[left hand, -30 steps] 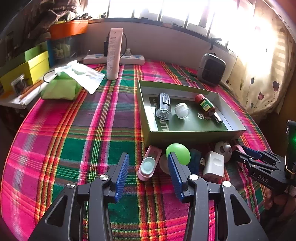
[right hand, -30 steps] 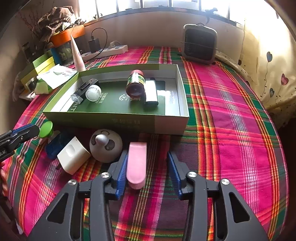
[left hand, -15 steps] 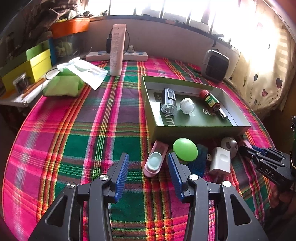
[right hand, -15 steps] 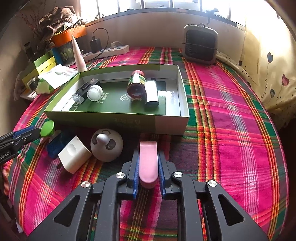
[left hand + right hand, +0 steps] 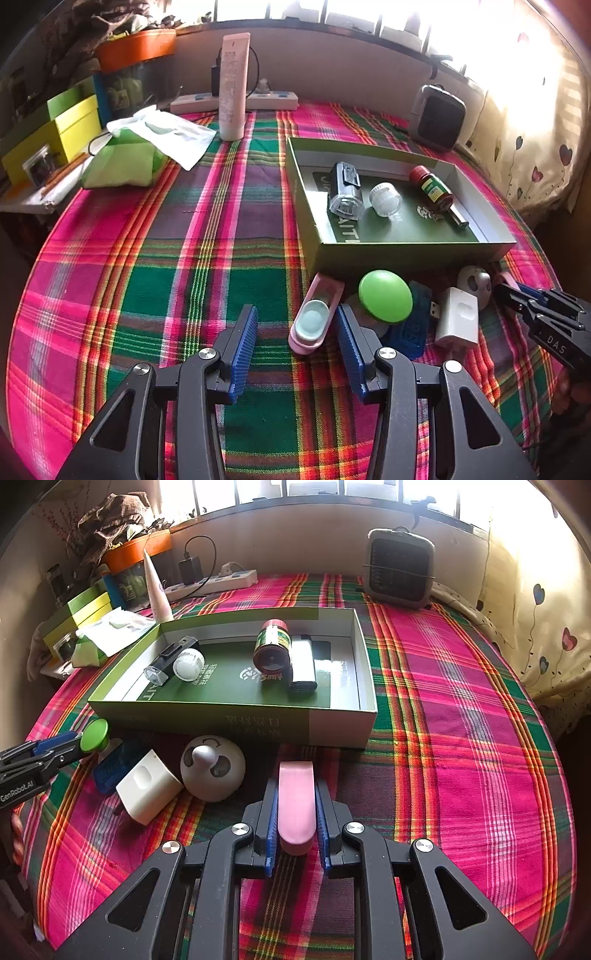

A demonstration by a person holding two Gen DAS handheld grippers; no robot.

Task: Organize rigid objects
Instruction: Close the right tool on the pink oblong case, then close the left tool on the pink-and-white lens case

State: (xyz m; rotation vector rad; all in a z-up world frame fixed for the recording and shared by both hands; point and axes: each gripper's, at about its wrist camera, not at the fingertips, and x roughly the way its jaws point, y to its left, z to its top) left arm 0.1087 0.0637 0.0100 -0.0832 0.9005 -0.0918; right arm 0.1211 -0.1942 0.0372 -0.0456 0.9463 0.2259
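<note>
At the lower centre of the right wrist view, the right tongs clamp a pink oblong case lying on the plaid worktop, just below the green box. In the left wrist view, the left tongs stand open, a pink tray near the right pad
</note>
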